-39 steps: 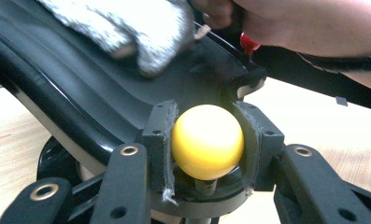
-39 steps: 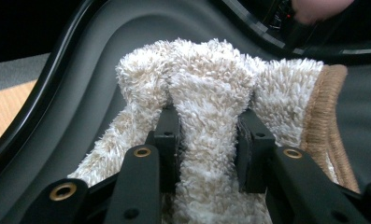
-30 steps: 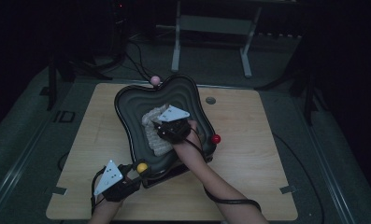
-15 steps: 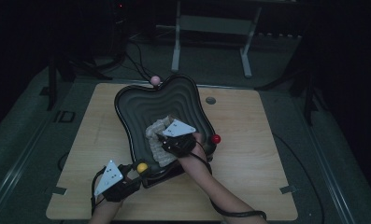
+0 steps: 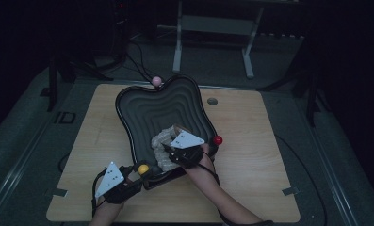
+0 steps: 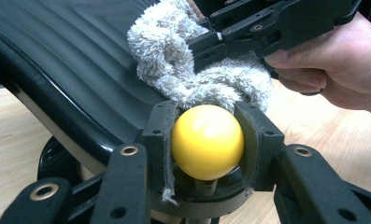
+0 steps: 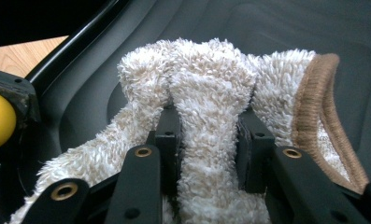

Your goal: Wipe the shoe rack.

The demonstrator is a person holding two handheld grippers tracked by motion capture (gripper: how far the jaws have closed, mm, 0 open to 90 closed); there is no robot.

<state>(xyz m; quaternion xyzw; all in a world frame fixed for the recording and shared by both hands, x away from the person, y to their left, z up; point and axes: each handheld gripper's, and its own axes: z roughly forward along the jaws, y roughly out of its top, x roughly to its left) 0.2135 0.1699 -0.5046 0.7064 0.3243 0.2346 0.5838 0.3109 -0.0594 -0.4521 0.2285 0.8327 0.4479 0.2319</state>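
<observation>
Left gripper [image 6: 206, 140]: jaws pinch the yellow ball [image 6: 207, 141], one pad on each side of it; seen in the high view at the tray's near corner, with the grey plate on top.
Yellow ball: sits squarely between the left jaws on a short stem, at the near rim of the tray [image 5: 147, 108]; the rim runs off to the left of these jaws and the towel lies just beyond them.
Right gripper [image 7: 206, 140]: jaws pinch a thick fold of the towel [image 7: 211, 88]; the fold bulges up between the pads and above their tips.
Towel: pale, fluffy, bunched; it lies inside the tray, spilling to both sides of the right jaws, with a brown bound edge to the right of them. In the left gripper view [image 6: 192, 70] it rests on the tray floor right behind the ball.
Tray: black, wavy-rimmed, ribbed inside; its floor lies under and beyond the right jaws.
Red ball [image 5: 217, 140]: at the tray's rim just beside the right hand [image 5: 201, 165], outside those jaws.
Pink ball [image 5: 156, 81]: at the tray's far rim, well apart from both sets of jaws.
Desk [image 5: 260, 155]: light wood, carries the tray.
</observation>
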